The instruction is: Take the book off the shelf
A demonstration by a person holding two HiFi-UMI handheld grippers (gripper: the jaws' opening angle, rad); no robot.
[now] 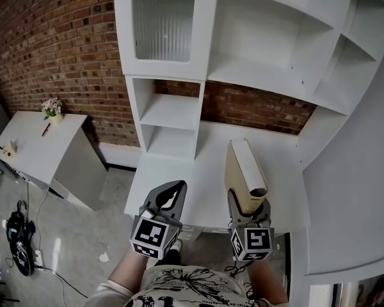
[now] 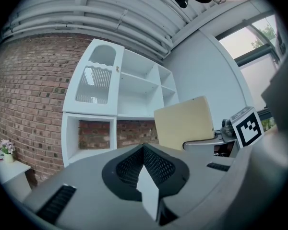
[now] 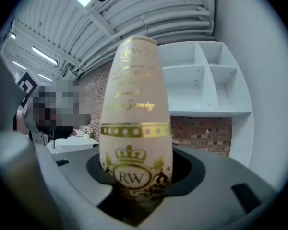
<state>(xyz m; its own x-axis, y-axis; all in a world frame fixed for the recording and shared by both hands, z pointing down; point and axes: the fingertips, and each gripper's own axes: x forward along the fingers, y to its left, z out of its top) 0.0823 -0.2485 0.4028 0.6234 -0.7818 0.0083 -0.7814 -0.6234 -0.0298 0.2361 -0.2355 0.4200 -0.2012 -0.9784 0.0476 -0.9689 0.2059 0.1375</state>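
The book is cream with a gold-printed spine and stands upright over the white desk top, off the shelves. My right gripper is shut on its lower end. In the right gripper view the spine fills the middle, between the jaws of the right gripper. My left gripper hovers level to the left of the book, jaws together and holding nothing. The left gripper view shows the left gripper, with the book's cover to the right and the right gripper clamped on it.
The white shelf unit rises behind the desk against a brick wall, its compartments bare, with a ribbed glass door at upper left. A small white table with a flower pot stands left. Cables lie on the floor.
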